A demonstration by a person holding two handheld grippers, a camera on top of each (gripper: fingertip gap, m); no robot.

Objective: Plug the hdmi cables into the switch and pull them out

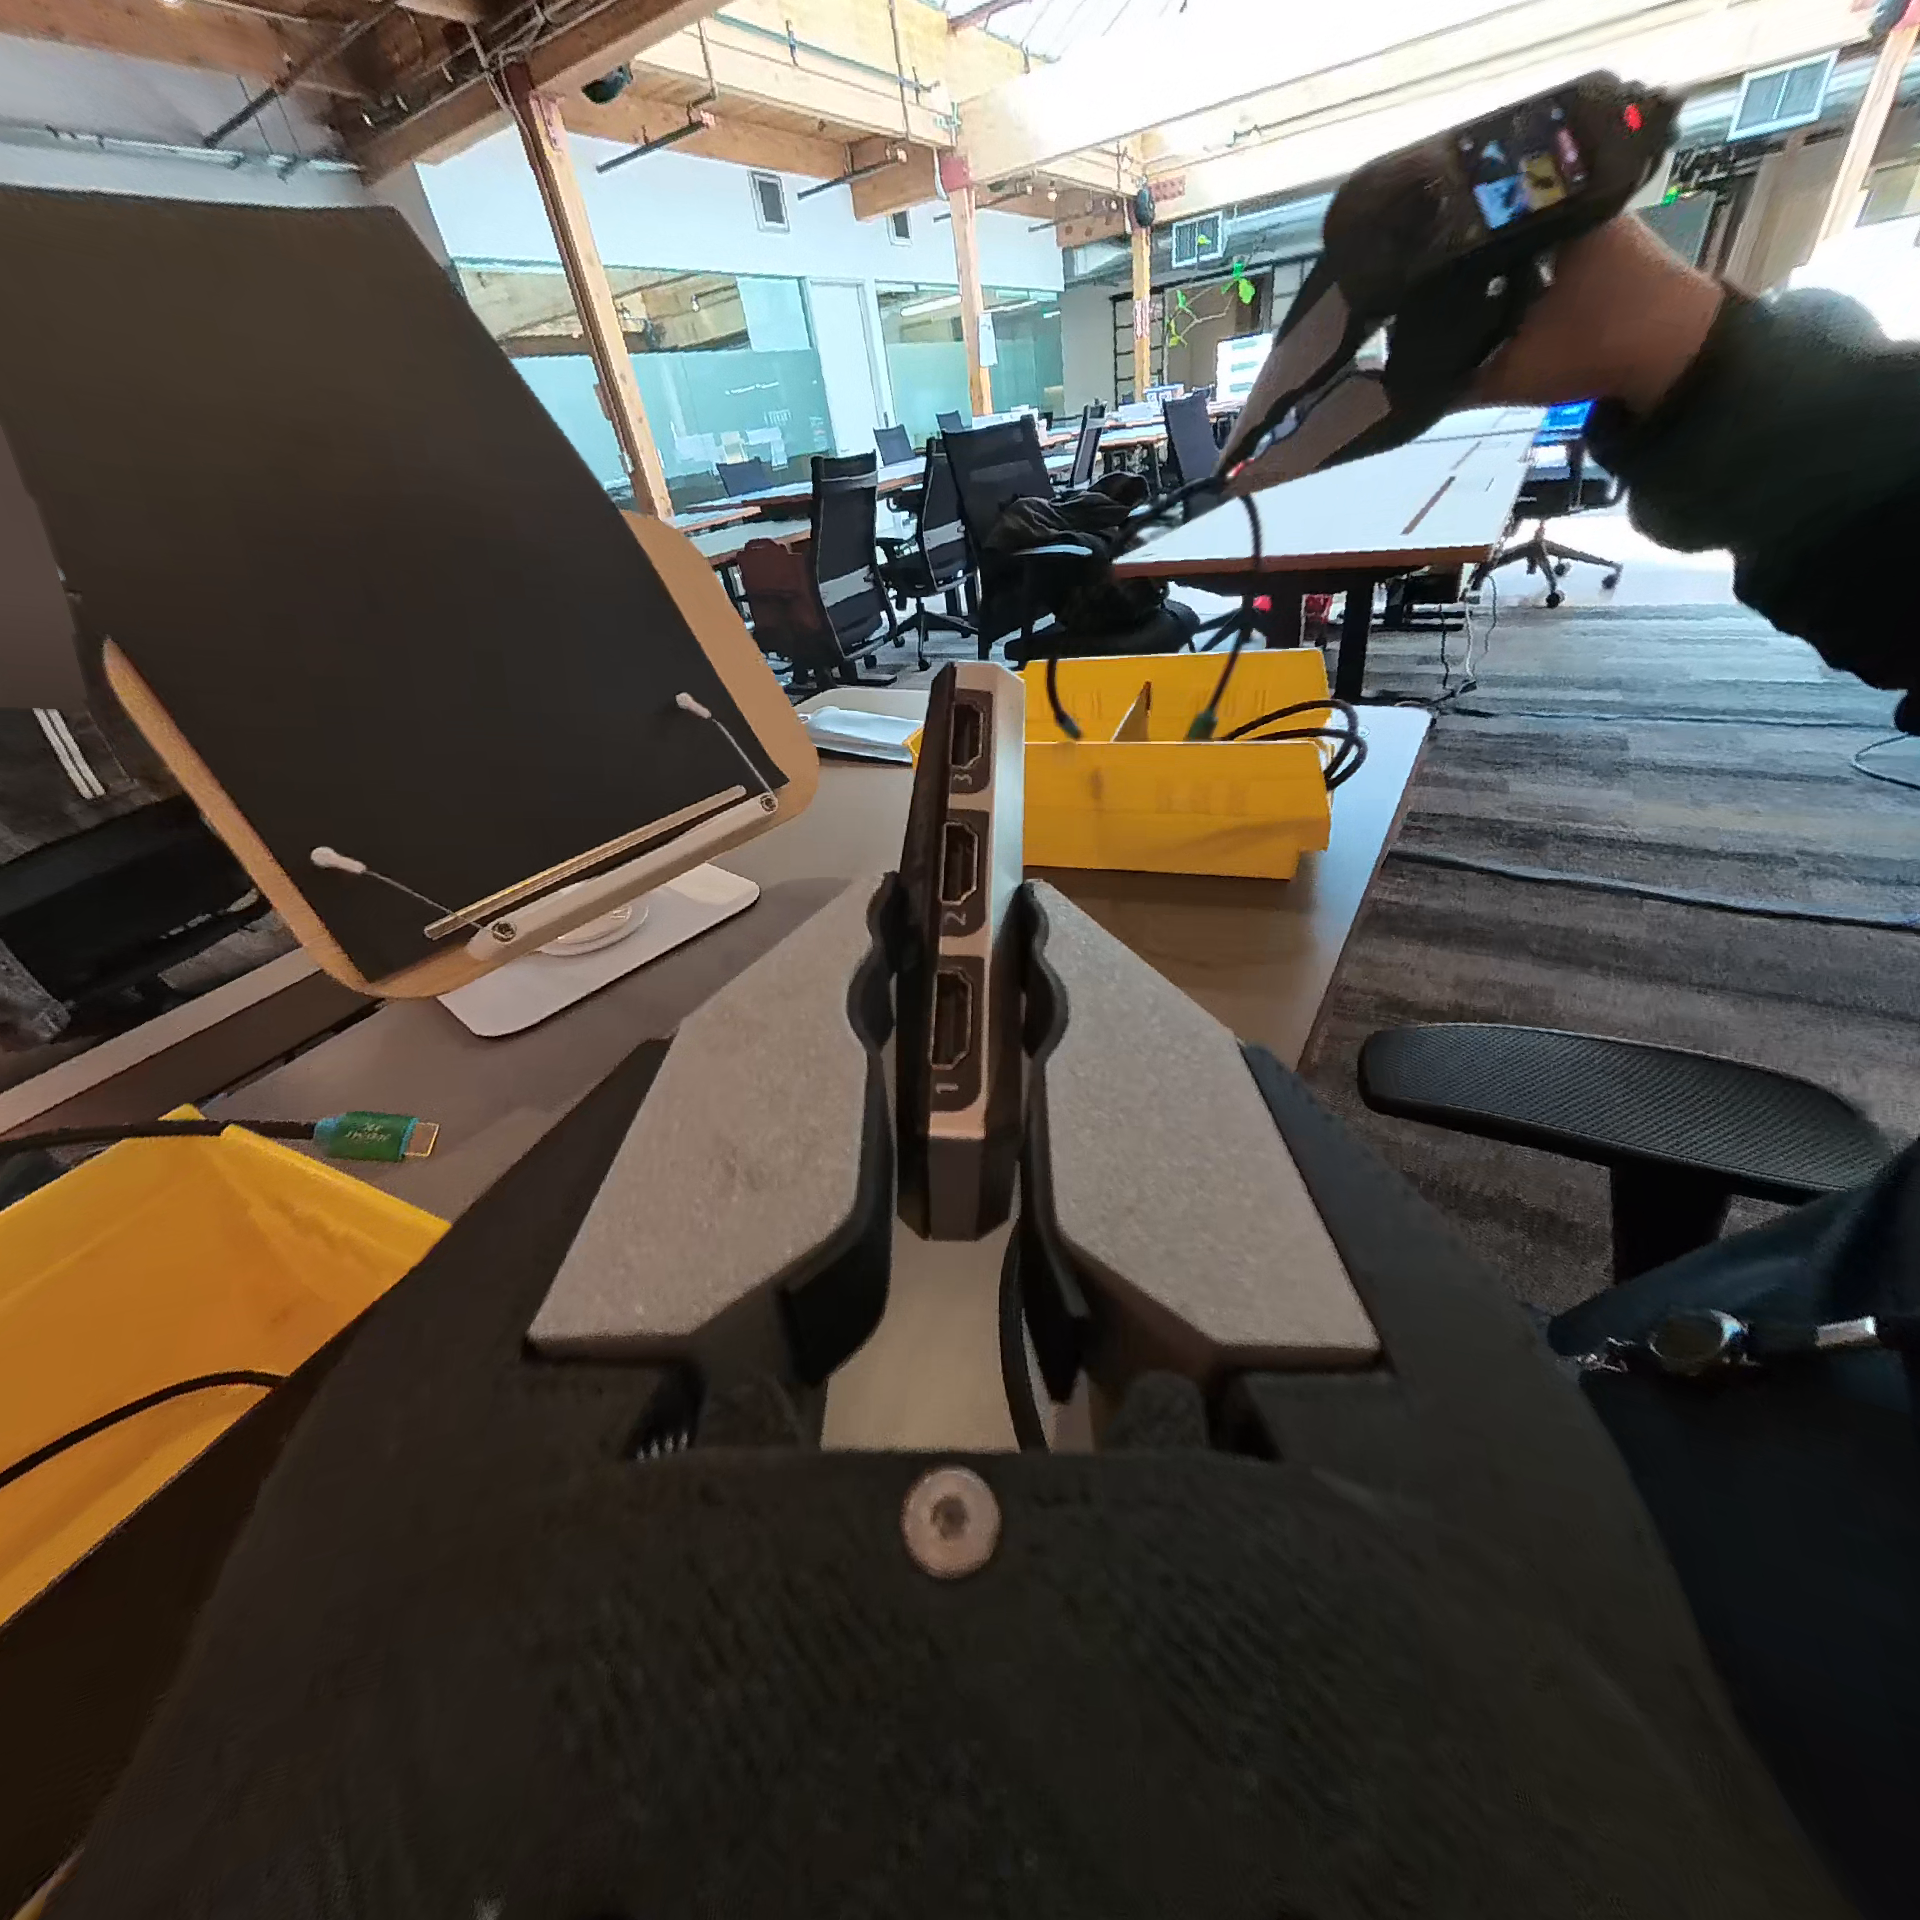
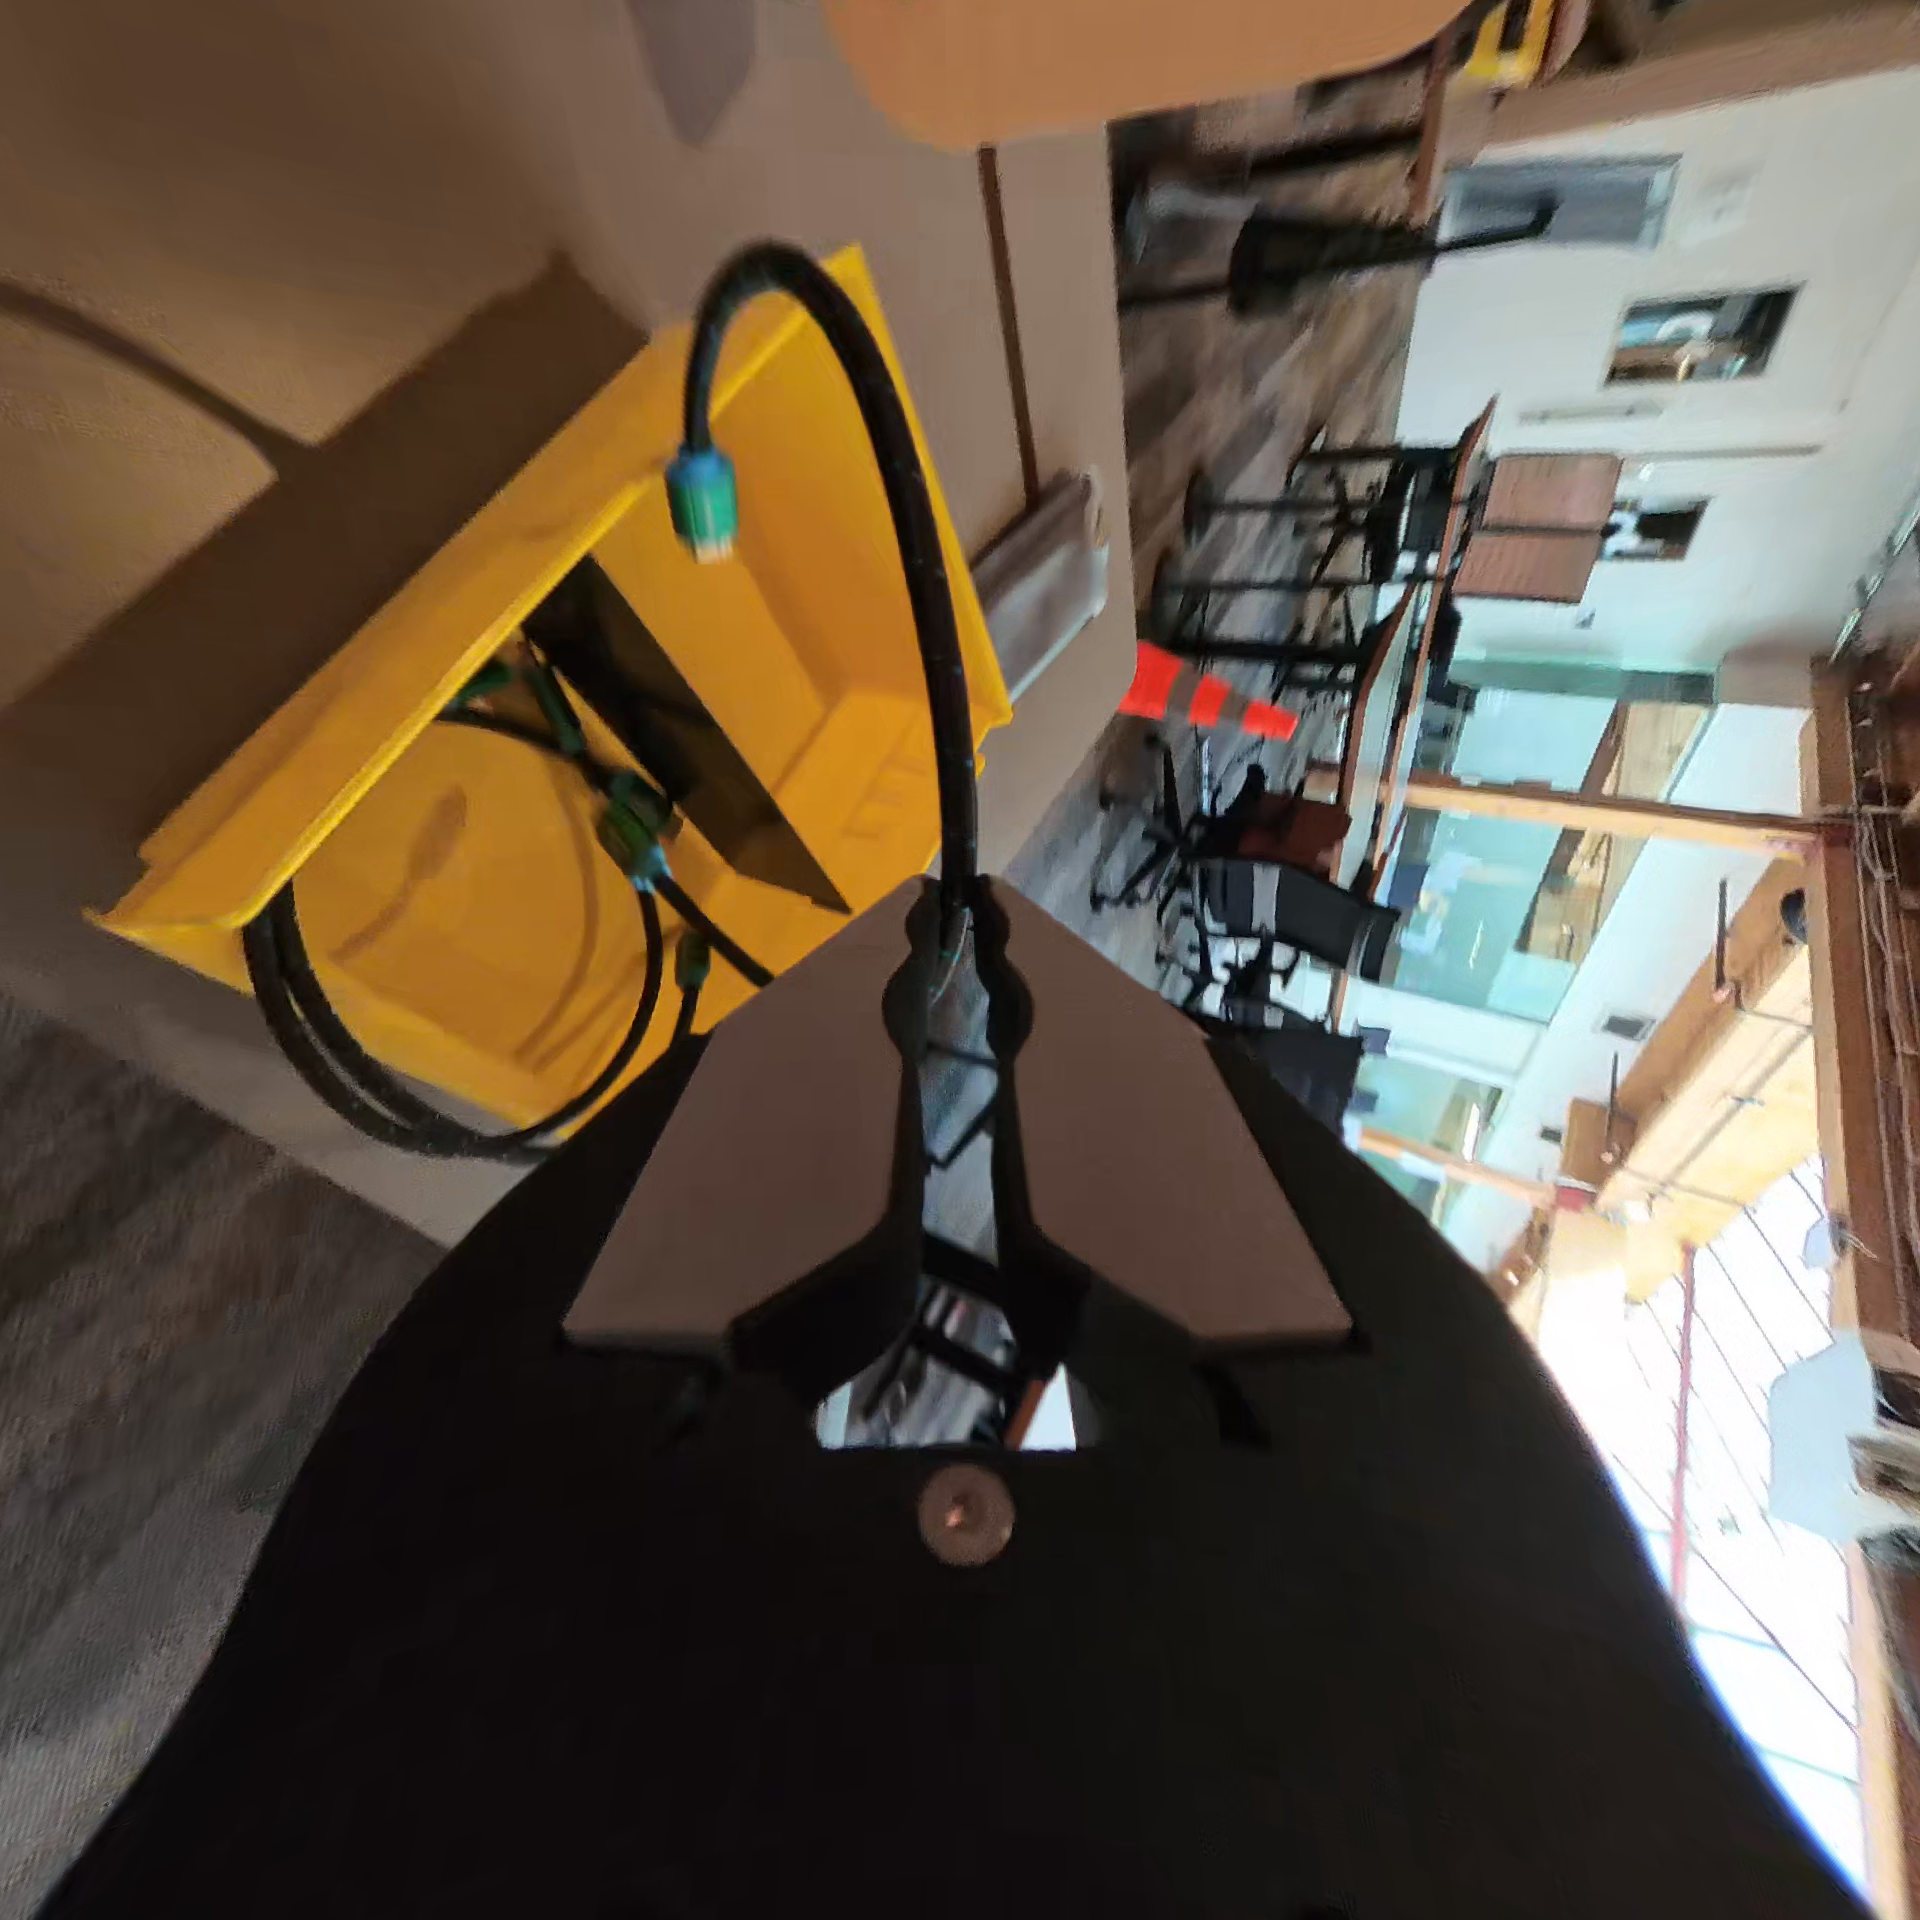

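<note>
My left gripper (image 1: 956, 914) is shut on the HDMI switch (image 1: 961, 1039), a slim grey and black box held on edge with three empty ports facing me. My right gripper (image 2: 956, 914) is shut on a black HDMI cable (image 2: 914, 499), gripped on the cord. The cord arcs over and its green plug (image 2: 704, 504) hangs free above a yellow bin (image 2: 468, 592). In the left wrist view the right gripper (image 1: 1247, 457) is raised at the upper right, with the cable (image 1: 1252, 540) dangling over the same bin (image 1: 1174, 810).
More green-plugged cables (image 2: 623, 821) lie in the bin, and a black loop (image 2: 343, 1070) hangs over its edge. Another green plug (image 1: 374, 1135) lies on the table by a second yellow bin (image 1: 156, 1299). A tilted black board on a stand (image 1: 364, 582) is at left, and a chair armrest (image 1: 1621, 1101) at right. The grippers' ends are close to 40 cm from one another.
</note>
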